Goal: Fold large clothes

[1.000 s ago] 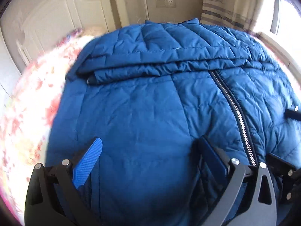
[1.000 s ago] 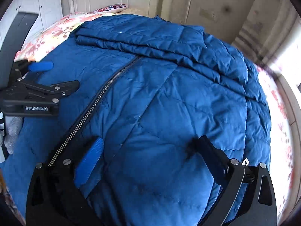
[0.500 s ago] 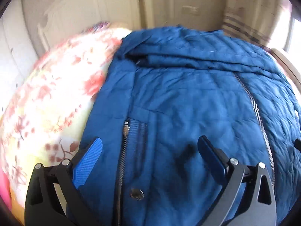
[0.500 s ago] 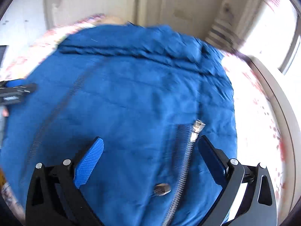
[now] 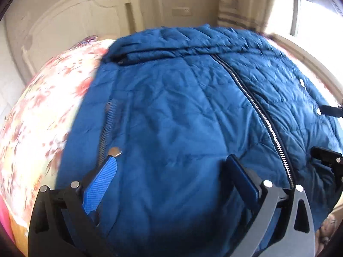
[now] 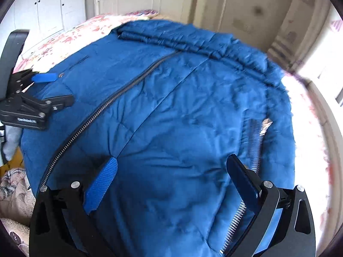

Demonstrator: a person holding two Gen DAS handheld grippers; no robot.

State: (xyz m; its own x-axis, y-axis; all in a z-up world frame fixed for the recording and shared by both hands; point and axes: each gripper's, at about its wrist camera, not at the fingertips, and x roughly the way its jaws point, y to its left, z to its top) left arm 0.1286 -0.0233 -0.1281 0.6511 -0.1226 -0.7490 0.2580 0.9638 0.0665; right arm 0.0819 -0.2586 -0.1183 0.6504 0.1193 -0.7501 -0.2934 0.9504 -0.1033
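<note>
Jacket (image 6: 182,107) long axis runs straight ahead; left gripper (image 5: 171,180) and right gripper (image 6: 171,177), both spread wide, sit level at the hem, empty

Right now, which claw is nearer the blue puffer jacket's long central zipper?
Left. The left claw sits just beside the central zipper; the right claw is farther out, near the jacket's side pocket zipper.

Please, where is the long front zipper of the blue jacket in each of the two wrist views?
Left wrist view: the front zipper runs from upper centre down to the lower right.
Right wrist view: the front zipper runs from upper centre down to the lower left.
Shared landmark: the folded sleeves across the jacket's far end, where the zipper ends.
</note>
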